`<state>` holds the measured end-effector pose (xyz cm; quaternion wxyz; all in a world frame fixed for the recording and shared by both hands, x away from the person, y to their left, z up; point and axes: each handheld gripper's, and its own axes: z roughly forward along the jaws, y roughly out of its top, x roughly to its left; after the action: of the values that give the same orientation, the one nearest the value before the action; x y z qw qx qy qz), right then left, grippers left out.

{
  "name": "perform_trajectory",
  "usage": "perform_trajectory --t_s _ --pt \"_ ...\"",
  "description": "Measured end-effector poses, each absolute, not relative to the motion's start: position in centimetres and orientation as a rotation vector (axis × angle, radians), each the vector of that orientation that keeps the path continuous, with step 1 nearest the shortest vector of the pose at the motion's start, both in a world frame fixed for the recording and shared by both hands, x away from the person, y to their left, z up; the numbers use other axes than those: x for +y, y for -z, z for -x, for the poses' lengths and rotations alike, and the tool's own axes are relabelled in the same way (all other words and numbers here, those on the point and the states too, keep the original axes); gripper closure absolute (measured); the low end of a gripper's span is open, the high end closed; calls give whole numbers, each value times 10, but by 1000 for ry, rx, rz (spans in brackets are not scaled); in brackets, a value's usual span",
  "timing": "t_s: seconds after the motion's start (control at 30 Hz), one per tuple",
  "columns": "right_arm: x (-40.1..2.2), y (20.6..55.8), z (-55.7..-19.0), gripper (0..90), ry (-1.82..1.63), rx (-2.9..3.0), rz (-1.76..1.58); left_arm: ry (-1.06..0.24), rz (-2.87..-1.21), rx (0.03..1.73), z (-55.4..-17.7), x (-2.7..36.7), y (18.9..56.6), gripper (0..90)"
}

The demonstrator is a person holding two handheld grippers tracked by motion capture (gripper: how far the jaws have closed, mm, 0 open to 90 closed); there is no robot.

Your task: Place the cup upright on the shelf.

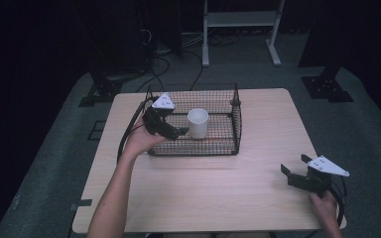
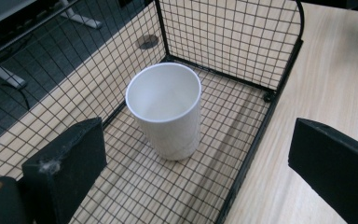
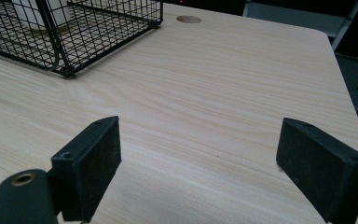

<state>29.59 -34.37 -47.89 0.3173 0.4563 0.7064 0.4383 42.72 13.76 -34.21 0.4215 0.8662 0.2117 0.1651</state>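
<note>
Fingers [image 2: 65, 163] of the left gripper [image 1: 174, 130] are spread wide, straddling the near wall of the wire basket [image 1: 237, 119], just short of the white cup [image 1: 198, 123] standing upright inside it. The right gripper [image 1: 294, 169], also spread, hovers over the bare worktop [image 1: 218, 188], well apart.
</note>
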Motion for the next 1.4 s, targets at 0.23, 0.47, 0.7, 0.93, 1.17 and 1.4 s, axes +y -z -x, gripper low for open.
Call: perform_trajectory --t_s 0.23,0.47,0.7,0.93,1.17,1.4 --pt "-344 479 -296 131 -1153 1858 -1204 -418 -2156 526 -418 144 343 34" --pt "-344 479 -296 131 -1153 1856 -1210 -433 -2139 530 -407 149 346 34" --pt "-344 479 -296 131 -1152 1855 -1209 -442 -2133 520 -397 150 346 34" --pt "-344 479 -296 131 -1151 1854 -1209 -450 -2108 522 -388 155 351 34" --pt "-344 479 -296 131 -1149 1855 -1206 -462 -2089 539 -378 161 359 34" --pt "-344 479 -296 131 -1147 1855 -1208 -469 -2071 539 -369 163 366 34"
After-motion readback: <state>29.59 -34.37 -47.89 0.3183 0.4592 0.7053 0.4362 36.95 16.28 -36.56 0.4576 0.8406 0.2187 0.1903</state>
